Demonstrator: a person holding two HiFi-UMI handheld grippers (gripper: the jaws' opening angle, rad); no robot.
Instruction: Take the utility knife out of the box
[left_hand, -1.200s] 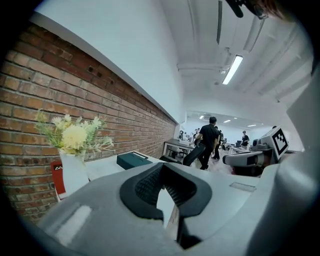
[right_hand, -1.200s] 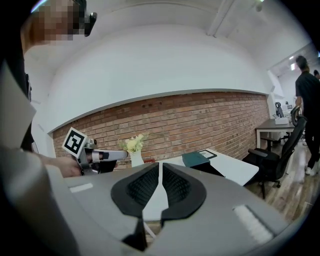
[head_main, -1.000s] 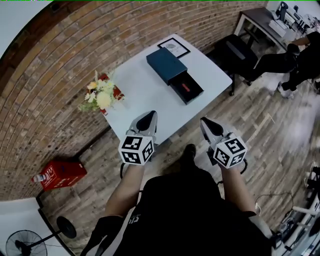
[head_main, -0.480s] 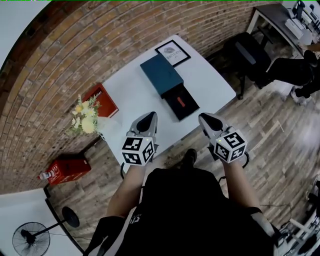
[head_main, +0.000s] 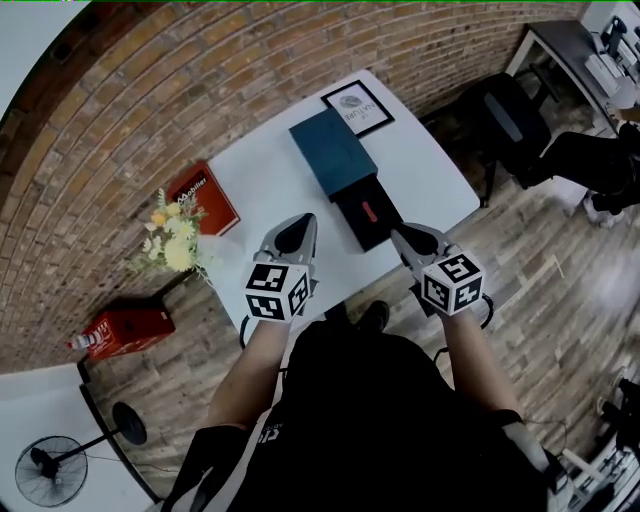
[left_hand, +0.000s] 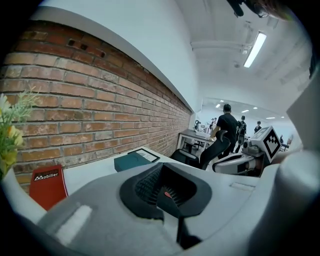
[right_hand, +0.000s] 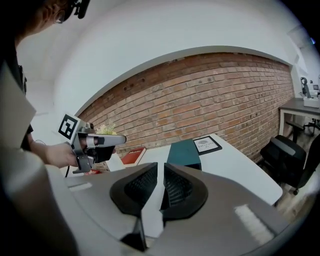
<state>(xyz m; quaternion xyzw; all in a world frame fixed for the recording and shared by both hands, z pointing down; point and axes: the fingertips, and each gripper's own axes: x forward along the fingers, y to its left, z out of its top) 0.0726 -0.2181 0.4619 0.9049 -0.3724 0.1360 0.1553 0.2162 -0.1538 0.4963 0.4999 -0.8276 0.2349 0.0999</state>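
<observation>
On the table, the knife lies in the slid-out tray of the box. Both grippers have drawn nearer. The right gripper has just been opening its jaws with nothing between them, likely readying the pick. The left gripper is closed and empty.

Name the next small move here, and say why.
Probably bring the right gripper forward over the knife in the open box. Its jaws have just been opening, with nothing between them, and stand short of the knife, which lies uncovered there.
</observation>
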